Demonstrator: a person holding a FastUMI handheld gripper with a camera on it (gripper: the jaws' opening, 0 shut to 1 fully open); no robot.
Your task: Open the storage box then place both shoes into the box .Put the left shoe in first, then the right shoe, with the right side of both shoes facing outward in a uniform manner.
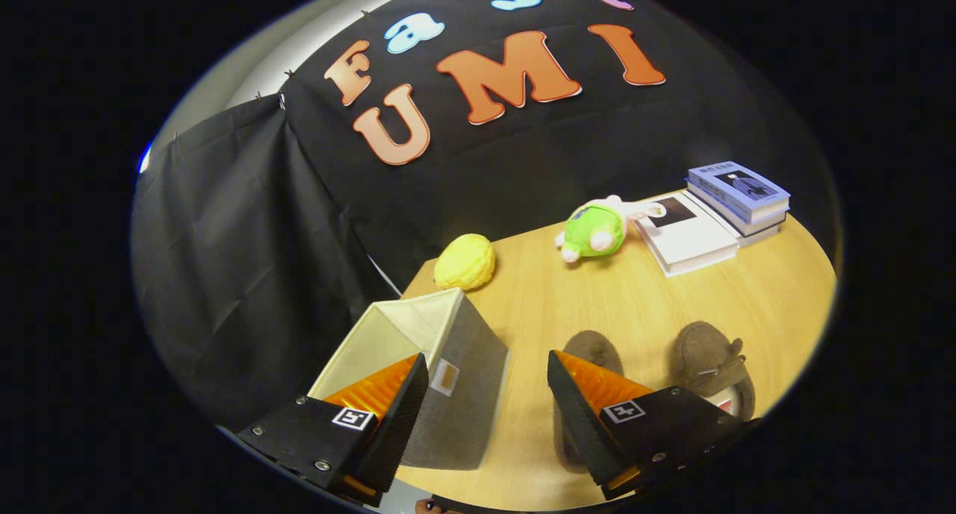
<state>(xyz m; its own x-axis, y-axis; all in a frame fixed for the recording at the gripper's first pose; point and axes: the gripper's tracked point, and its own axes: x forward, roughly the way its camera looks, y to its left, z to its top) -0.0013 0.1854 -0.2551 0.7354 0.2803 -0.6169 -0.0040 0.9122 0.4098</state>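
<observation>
A grey fabric storage box [455, 383] with a cream inside stands open at the table's left end, partly behind my left finger [388, 387]. Two brown slipper-like shoes lie on the wooden table [635, 305]: one shoe [594, 350] just beyond my right finger [590, 394] and partly hidden by it, the other shoe [709, 361] further to the right. My gripper [489, 394] hangs above the table, open wide, with nothing between its fingers. The box's right wall lies under the gap between them.
A yellow plush ball [465, 262] sits beyond the box at the table's far edge. A green plush toy [594, 230] lies further right, next to a white book [687, 237] and a stack of blue books [738, 193].
</observation>
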